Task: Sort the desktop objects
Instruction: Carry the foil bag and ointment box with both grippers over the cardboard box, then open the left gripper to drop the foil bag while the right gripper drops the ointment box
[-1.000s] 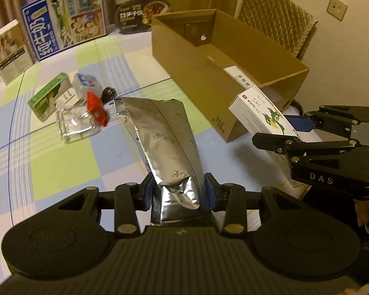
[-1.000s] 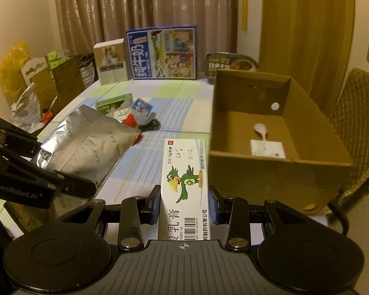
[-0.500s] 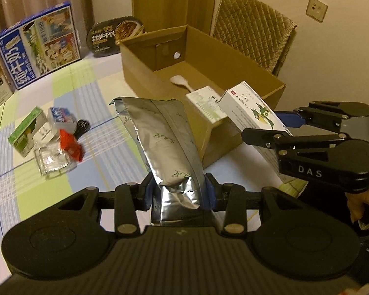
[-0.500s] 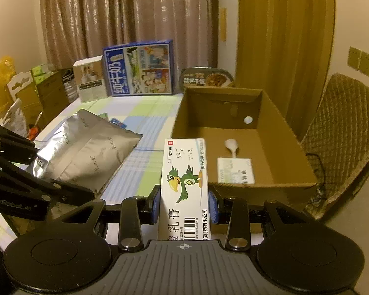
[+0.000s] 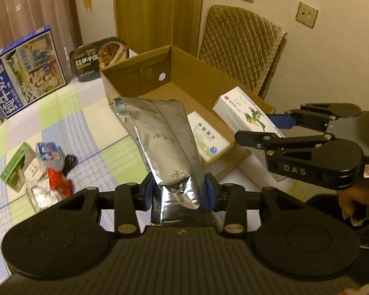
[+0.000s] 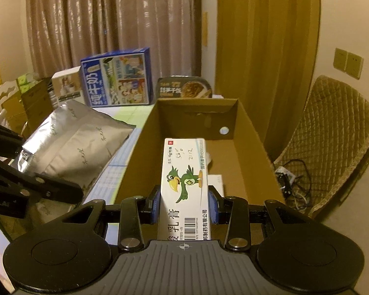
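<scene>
Two tools clamped: left tool [image 5: 178,191] on foil pouch [image 5: 160,135], right tool [image 6: 183,204] on ointment box [image 6: 184,184].

Each camera sits close behind its own fingers, looking forward and down. Both views share the cardboard box [image 5: 174,73] [image 6: 199,113] at frame center.

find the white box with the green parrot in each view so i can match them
Left wrist: white cardboard box with the green parrot at right of centre, over the brown cardboard carton.
Right wrist: same box bottom centre, clamped in the right gripper.
Shared landmark: brown cardboard carton.
</scene>
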{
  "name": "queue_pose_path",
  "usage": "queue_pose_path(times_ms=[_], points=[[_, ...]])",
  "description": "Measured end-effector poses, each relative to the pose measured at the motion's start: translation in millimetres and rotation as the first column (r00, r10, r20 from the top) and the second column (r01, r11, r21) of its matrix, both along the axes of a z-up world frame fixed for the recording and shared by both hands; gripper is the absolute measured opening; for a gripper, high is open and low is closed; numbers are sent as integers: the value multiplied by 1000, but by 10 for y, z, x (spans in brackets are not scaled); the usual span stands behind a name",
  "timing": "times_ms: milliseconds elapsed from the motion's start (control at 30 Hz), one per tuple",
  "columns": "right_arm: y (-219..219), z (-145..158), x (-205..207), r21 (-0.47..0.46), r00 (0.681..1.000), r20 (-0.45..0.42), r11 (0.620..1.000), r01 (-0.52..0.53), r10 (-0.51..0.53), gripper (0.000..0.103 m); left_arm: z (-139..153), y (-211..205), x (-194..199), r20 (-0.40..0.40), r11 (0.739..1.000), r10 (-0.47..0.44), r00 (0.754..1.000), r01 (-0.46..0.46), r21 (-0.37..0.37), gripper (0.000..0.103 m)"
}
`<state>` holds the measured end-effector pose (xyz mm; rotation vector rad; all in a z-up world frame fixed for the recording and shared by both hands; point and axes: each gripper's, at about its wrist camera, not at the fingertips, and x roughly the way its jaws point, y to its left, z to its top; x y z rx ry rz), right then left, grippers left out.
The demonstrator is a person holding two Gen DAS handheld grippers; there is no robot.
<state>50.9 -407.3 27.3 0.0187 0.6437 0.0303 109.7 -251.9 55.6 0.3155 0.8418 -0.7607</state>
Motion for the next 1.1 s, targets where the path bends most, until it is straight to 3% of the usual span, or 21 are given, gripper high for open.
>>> queue_pose_path(times_ms=[467,1100], points=[[-462,49,505,12,999,-6,999,35,-35,35,104,-541,490,-36,997,2,999,-4,-72,36],[-765,-241,912,36,997,-48,998,58,-56,36,-221,-860,1101,-109,983,122,986,-135,-122,37]])
